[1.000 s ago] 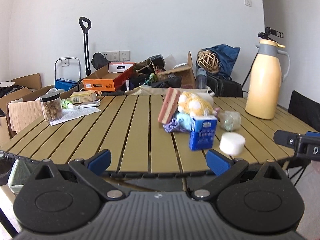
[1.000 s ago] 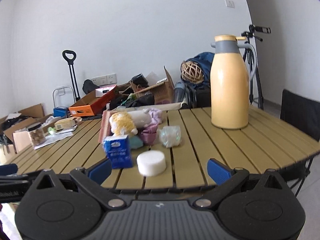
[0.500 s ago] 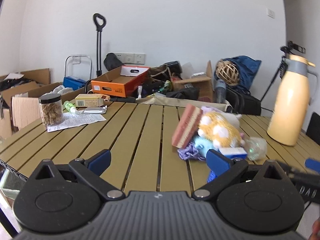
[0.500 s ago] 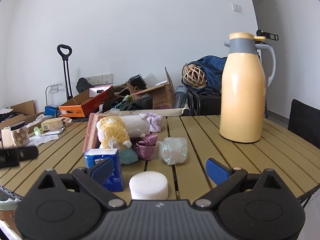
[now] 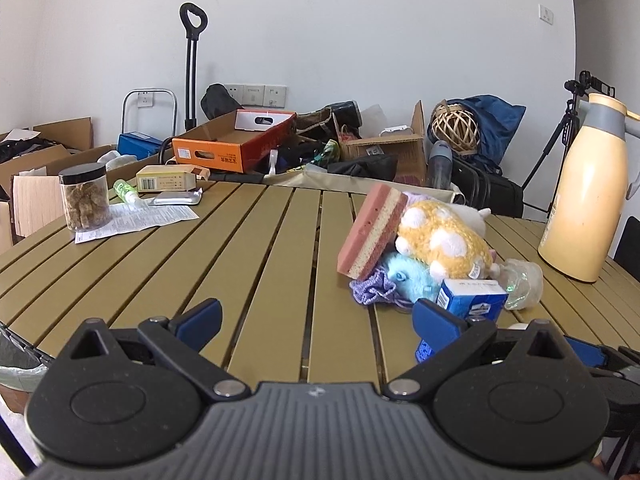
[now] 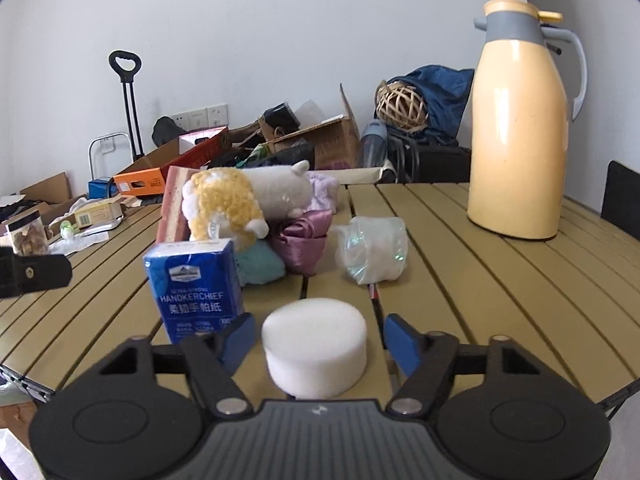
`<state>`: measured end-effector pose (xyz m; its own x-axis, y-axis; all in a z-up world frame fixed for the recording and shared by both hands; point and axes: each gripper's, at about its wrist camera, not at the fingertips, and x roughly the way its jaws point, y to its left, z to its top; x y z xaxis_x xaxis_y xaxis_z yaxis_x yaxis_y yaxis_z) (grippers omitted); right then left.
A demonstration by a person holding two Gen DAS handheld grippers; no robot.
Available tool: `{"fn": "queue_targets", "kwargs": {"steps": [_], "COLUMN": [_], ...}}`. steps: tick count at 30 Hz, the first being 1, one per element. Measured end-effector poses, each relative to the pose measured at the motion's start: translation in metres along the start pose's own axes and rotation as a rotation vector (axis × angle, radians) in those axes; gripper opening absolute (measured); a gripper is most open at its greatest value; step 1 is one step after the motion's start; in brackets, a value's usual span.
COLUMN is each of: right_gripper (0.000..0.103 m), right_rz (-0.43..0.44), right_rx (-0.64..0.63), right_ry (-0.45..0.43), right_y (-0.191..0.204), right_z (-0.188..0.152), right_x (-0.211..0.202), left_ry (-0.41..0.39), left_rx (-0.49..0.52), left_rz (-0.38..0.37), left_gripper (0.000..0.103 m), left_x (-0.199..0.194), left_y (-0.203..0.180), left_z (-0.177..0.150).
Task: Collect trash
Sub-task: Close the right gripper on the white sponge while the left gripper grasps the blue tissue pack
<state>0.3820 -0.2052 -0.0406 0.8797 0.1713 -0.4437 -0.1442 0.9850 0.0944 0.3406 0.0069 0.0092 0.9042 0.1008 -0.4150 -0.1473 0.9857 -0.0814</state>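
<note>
Between the blue fingers of the right gripper sits the white foam disc, flat on the desk; the jaws are closing around it, gaps remaining on both sides. Just left of the disc stands the blue handkerchief pack. Left of that pack, the left gripper hovers with fingers spread wide, holding nothing.
</note>
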Motion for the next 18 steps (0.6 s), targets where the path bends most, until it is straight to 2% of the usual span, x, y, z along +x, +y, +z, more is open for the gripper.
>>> {"fn": "queue_targets", "kwargs": {"steps": [4,9,18], "right_gripper": [0.056,0.052,0.051], "right_rz": [-0.006,0.003,-0.031], "right_rx": [-0.008,-0.009,0.107], "right_ry": [0.016,0.007,-0.068], "right_y": [0.005,0.004,-0.033], "right_z": [-0.001,0.001,0.004], "right_x": [0.003,-0.001,-0.024], "left_ry": [0.005,0.008,-0.002], "left_rx": [-0.001,-0.008,-0.013], "left_rz": [-0.011,-0.035,-0.091], "left_gripper": [0.103,0.103,0.103], "left_x": [0.001,0.002,0.009], "left_y": [-0.005,-0.013,-0.039], "left_z": [0.000,0.000,-0.005]}}
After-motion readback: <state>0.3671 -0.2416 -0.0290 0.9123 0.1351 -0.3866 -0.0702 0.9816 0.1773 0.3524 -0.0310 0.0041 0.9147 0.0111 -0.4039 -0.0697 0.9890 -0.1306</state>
